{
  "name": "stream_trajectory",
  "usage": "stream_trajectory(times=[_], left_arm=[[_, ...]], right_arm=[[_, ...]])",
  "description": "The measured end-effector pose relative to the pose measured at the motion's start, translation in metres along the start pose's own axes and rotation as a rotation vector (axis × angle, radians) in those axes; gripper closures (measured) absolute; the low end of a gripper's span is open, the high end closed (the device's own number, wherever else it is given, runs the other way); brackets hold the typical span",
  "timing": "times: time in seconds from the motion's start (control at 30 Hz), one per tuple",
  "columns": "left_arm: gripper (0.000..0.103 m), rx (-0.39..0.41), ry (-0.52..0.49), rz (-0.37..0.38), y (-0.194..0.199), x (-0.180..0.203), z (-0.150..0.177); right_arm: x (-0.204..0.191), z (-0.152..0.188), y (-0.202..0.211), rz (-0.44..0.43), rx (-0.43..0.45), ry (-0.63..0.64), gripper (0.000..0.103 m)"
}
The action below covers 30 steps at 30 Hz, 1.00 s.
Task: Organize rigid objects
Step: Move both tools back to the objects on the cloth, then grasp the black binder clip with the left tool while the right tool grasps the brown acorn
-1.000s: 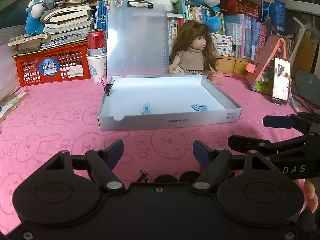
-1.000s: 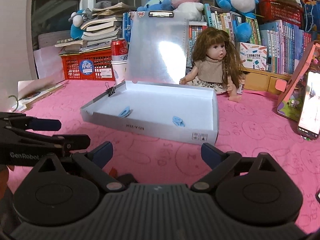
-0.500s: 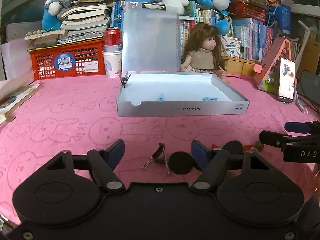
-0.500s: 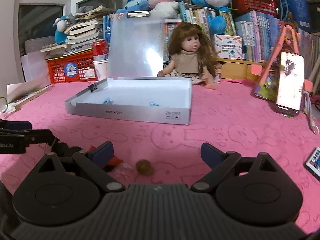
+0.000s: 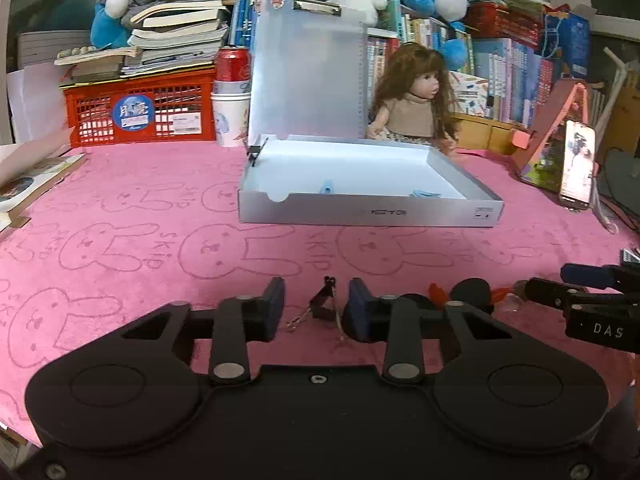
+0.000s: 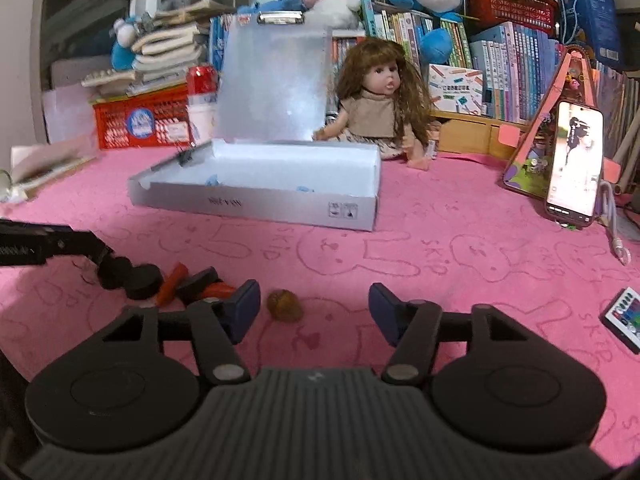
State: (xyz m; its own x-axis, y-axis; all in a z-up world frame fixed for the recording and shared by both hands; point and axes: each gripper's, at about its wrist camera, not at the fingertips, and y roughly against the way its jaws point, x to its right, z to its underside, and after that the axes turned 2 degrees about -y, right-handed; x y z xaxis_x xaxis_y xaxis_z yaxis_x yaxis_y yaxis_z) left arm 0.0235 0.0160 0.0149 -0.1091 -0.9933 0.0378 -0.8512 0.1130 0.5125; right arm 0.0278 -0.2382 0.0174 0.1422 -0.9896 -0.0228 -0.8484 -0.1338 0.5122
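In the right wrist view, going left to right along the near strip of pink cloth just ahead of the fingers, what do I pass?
Left gripper → black round discs → orange-red stick → brown walnut-like lump, lying inside the right gripper's gap → remote with coloured buttons at the right edge.

The front wall of the white box [image 5: 368,213] hides most of the two blue pieces [image 5: 327,189] inside it; what they are is not clear. The remote control [image 6: 624,317] is cut by the right edge of the right wrist view. The papers [image 6: 44,162] at the left there are blurred.
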Motion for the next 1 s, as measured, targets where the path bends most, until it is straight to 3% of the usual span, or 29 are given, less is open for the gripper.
stream_trajectory(times=[0.17,0.53,0.77,1.0], left_arm=[[0.079,0.028,-0.006,-0.068,0.000,-0.003,-0.002],[0.075,0.022,-0.009,-0.131,-0.009,-0.018,-0.005],[0.063,0.014,0.013,-0.065,-0.008,-0.029,-0.003],[0.053,0.005,-0.071,0.013,0.001,-0.025,0.011]], right_arm=[[-0.001,0.002,-0.005,0.001,-0.016,-0.003,0.045],[-0.003,0.000,-0.009,-0.007,-0.015,0.001,0.045],[-0.003,-0.001,-0.010,-0.009,-0.013,0.003,0.045],[-0.004,0.000,-0.012,-0.017,-0.008,0.003,0.045]])
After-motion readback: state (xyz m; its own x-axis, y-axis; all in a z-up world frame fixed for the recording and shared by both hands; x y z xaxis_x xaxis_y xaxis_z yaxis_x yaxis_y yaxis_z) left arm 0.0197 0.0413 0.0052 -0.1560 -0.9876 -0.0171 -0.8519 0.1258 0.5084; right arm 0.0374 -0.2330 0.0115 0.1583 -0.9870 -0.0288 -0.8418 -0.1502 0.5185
